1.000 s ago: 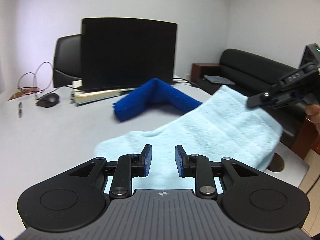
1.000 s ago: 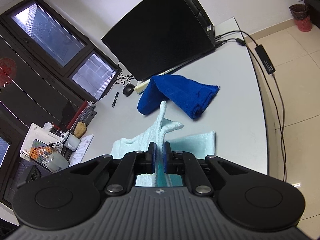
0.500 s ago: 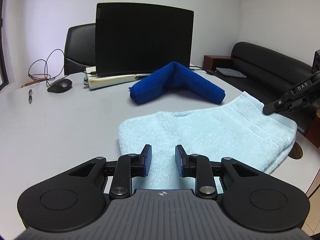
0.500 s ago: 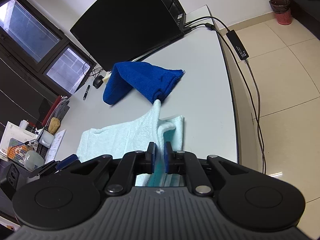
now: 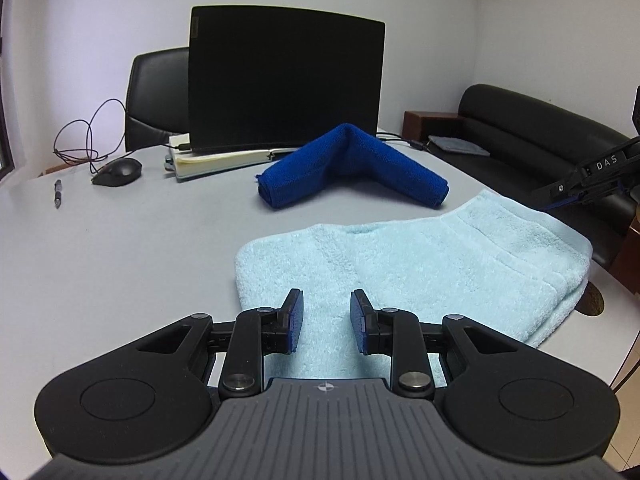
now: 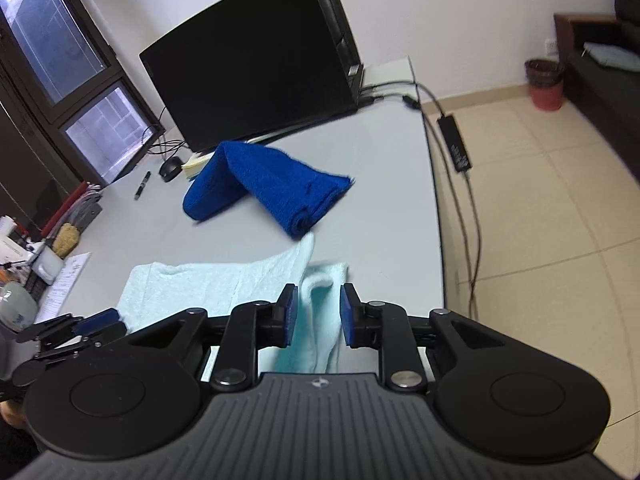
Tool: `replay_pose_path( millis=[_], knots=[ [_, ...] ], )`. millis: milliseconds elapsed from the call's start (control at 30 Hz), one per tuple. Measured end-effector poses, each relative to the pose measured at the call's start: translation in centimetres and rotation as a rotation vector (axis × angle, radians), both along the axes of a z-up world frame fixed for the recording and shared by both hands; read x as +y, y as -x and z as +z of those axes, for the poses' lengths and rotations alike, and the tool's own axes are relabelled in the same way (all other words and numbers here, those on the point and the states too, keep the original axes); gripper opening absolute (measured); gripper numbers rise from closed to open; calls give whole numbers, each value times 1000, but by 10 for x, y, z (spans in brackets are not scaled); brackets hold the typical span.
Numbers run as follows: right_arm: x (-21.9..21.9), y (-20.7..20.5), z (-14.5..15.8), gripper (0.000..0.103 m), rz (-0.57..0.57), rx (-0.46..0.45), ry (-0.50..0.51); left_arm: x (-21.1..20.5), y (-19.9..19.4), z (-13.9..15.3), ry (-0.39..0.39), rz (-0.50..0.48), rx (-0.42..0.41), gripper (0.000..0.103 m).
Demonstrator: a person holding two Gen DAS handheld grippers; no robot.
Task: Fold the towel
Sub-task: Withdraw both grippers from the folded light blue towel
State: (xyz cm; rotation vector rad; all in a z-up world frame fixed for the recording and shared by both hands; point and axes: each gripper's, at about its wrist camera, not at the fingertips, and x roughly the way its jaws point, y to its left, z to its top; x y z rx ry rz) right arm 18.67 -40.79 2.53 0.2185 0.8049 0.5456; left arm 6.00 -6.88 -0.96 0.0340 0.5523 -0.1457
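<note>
The pale blue towel lies folded over on the grey surface, filling the lower right of the left view, its doubled edge at the surface's right rim.

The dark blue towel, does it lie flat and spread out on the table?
No, the dark blue towel is rolled and bent into a peaked, upside-down V shape on the table in front of the black monitor.
</note>
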Motion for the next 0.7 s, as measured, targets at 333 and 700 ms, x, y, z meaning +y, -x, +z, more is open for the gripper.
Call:
replay_pose_path(
  millis=[333, 700],
  knots=[
    [16, 21, 14, 34, 8, -58, 63, 5, 0, -1, 16, -4, 8, 30],
    [44, 55, 9, 43, 31, -112, 93, -1, 8, 0, 11, -44, 8, 36]
  ],
)
